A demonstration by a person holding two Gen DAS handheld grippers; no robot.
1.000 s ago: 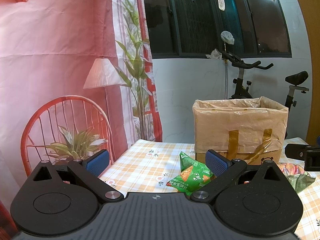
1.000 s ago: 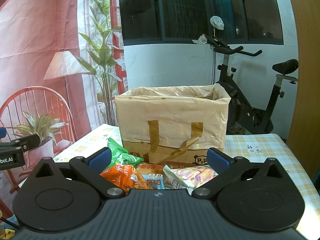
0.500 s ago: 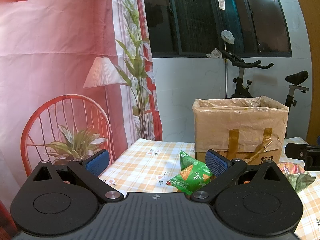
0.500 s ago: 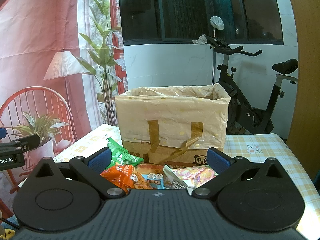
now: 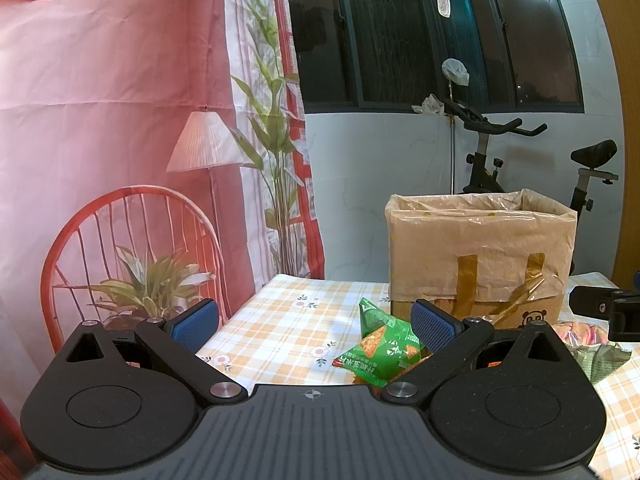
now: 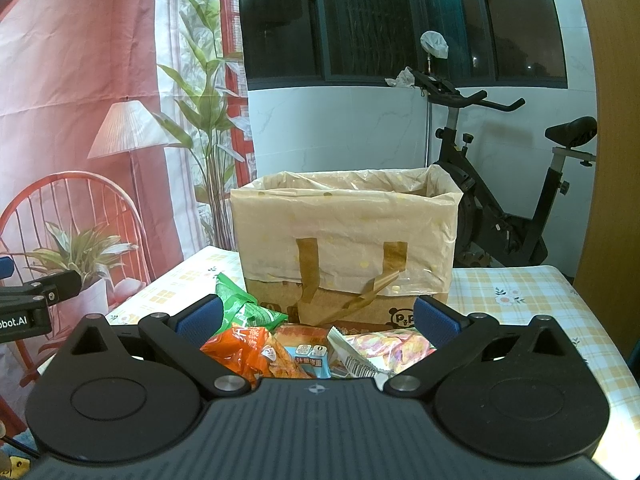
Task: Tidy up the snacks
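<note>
Both our grippers are spread wide with nothing in them, left gripper (image 5: 314, 320) and right gripper (image 6: 318, 316), and honestly nothing has moved in the last second. The snack packets (image 6: 304, 350) sit piled on the desk (image 5: 280, 320) just in front of the lined bag (image 6: 346, 240), green packet (image 5: 380, 350) included. So we reckon sorting hasn't started.

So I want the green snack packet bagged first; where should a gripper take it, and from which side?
Probably by the upstanding crimped corner of the green snack packet. It pokes up clear of the other packets, thin enough for the open left gripper to pinch, coming from the near side, away from the lined paper bag.
</note>
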